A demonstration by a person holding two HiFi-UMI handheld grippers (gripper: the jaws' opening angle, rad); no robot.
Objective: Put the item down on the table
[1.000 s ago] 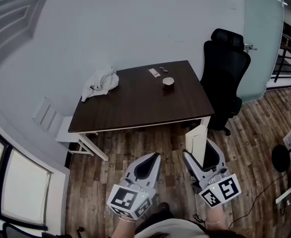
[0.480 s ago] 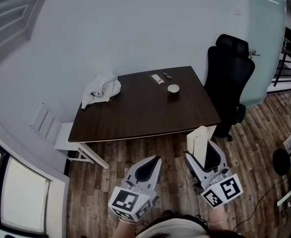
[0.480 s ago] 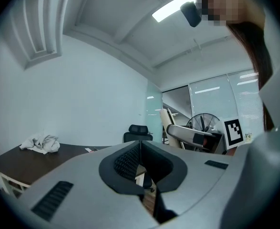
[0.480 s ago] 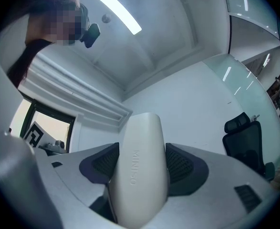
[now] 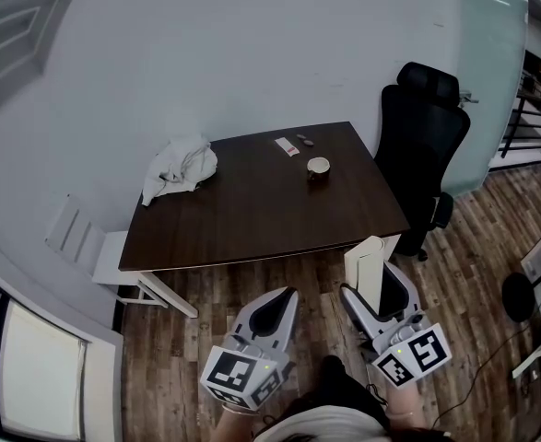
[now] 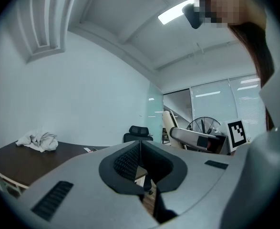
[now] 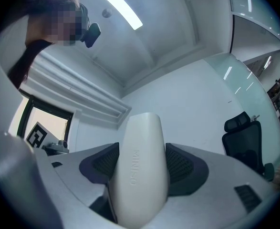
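Right gripper (image 5: pixel 370 285) clamped on white item (image 5: pixel 370 258); left gripper (image 5: pixel 284 295) jaws pressed together, nothing between.
Item held upright in the air, off dark table (image 5: pixel 252 212), near its front edge at 5 o'clock; cup (image 5: pixel 318 165) at table's 1 o'clock.

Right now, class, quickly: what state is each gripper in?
Left gripper: closed, nothing between its jaws.
Right gripper: closed on the white oblong item.
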